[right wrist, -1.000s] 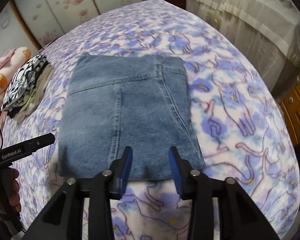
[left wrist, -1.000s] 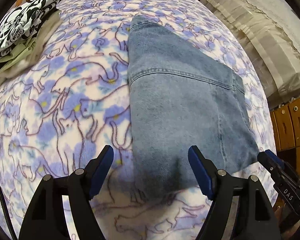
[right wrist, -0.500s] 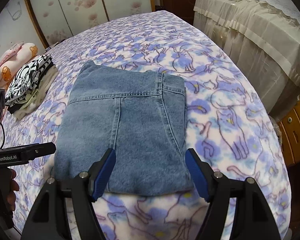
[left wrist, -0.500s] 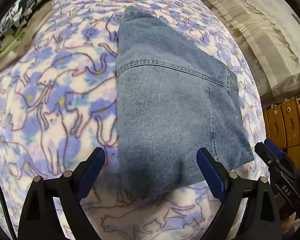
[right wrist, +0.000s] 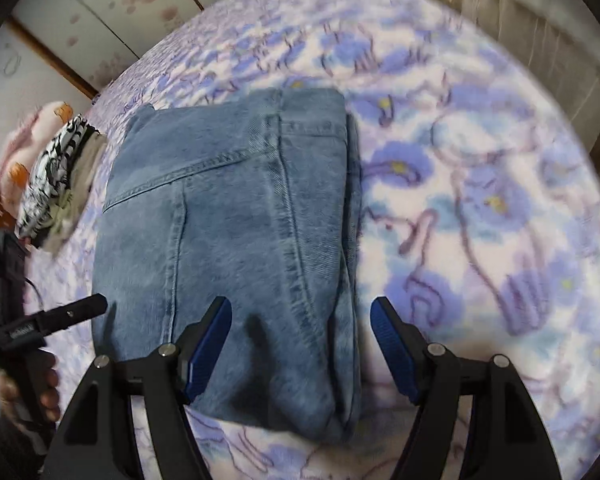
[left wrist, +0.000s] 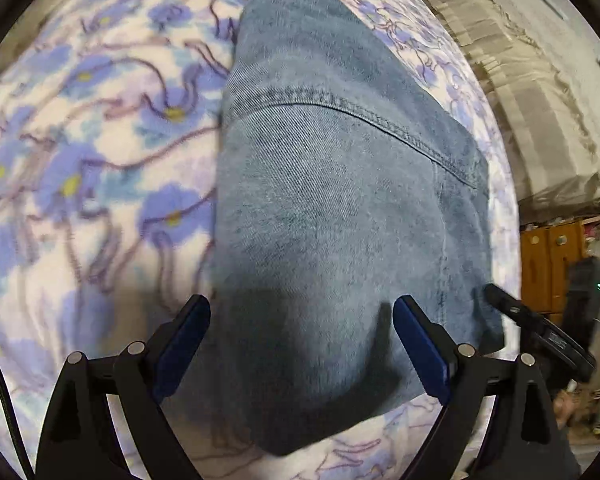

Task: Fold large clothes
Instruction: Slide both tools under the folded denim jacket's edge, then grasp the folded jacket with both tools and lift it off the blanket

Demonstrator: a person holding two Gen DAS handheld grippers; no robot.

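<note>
One folded jeans (left wrist: 340, 216) (denim), two open claws: left claw (left wrist: 300, 344), right claw (right wrist: 300, 344).

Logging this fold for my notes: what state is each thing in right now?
jeans: folded into a compact rectangle, flat on the bed
left hand-held gripper: open, over the jeans' near edge
right hand-held gripper: open, straddling the jeans' near right corner
clothes pile: folded, stacked

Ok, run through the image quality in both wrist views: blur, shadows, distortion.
Left wrist view: blanket smeared by motion blur, jeans seam fairly sharp, dark shadow under the left gripper. Right wrist view: blur strongest on the blanket at right and the clothes stack. Both: heavy fisheye bulge, black corners.
</note>
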